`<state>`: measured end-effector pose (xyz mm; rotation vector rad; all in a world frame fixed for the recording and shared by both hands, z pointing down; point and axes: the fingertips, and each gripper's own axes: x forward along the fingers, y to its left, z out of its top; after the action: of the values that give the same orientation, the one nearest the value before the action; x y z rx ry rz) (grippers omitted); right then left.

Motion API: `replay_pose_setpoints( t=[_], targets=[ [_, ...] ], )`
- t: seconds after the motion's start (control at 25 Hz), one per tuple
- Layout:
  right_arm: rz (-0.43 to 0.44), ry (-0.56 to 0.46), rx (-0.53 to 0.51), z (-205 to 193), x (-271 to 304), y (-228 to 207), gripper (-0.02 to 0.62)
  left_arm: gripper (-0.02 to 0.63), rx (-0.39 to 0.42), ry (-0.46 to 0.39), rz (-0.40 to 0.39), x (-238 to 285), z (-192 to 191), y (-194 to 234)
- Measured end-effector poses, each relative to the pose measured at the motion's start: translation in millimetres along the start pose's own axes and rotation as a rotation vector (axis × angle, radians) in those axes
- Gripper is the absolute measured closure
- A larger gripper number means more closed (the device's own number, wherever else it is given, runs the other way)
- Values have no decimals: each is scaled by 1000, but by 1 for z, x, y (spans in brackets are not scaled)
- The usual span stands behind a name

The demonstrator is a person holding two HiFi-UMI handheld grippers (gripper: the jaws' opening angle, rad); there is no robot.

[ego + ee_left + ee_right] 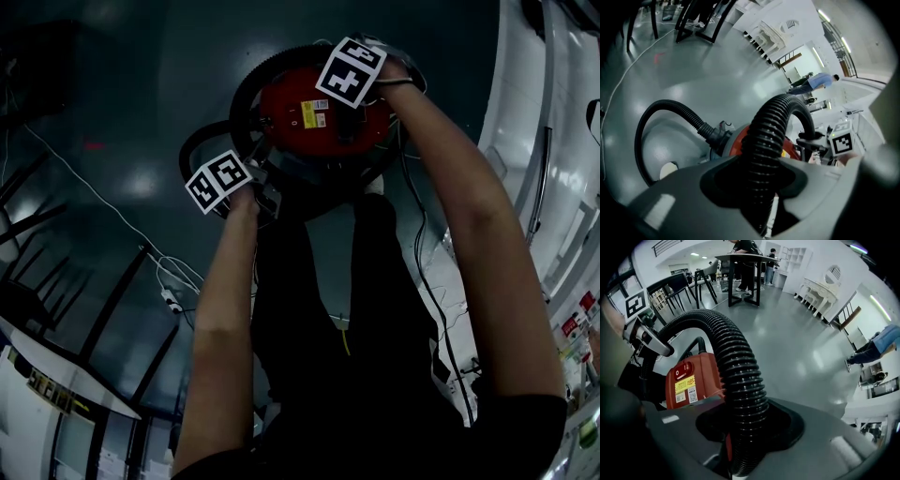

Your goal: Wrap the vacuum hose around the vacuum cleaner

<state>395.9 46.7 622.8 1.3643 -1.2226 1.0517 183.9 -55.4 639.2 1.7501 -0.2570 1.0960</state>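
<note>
Black ribbed hose (765, 136) part-way round red drum vacuum cleaner (302, 111); left gripper (763, 199), right gripper (741, 441) both clamp it; wrap looks unfinished.

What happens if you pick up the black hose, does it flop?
Probably bendy, not limp: the hose arches in smooth loops by the vacuum cleaner. Its ribs likely make it easy to grip, not slippery.
</note>
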Motion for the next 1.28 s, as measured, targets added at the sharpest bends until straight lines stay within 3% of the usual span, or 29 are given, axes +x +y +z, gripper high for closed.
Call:
replay_pose_setpoints(
  t=[0.2,0.4,0.64,0.8,1.04,1.28],
  targets=[
    [20,-2,67,6,5,0,376,445,48,10,23,3,11,8],
    [-41,11,67,15,6,-3,366,446,86,43,35,5,17,16],
    [-122,63,57,34,8,-8,283,445,85,118,28,9,22,29],
    [-148,59,137,34,1,-8,295,445,91,164,39,17,32,32],
    [-231,-6,240,33,-7,-10,320,442,161,159,61,21,46,36],
    [-337,-47,130,43,-19,-7,318,442,156,162,83,20,40,43]
  ],
)
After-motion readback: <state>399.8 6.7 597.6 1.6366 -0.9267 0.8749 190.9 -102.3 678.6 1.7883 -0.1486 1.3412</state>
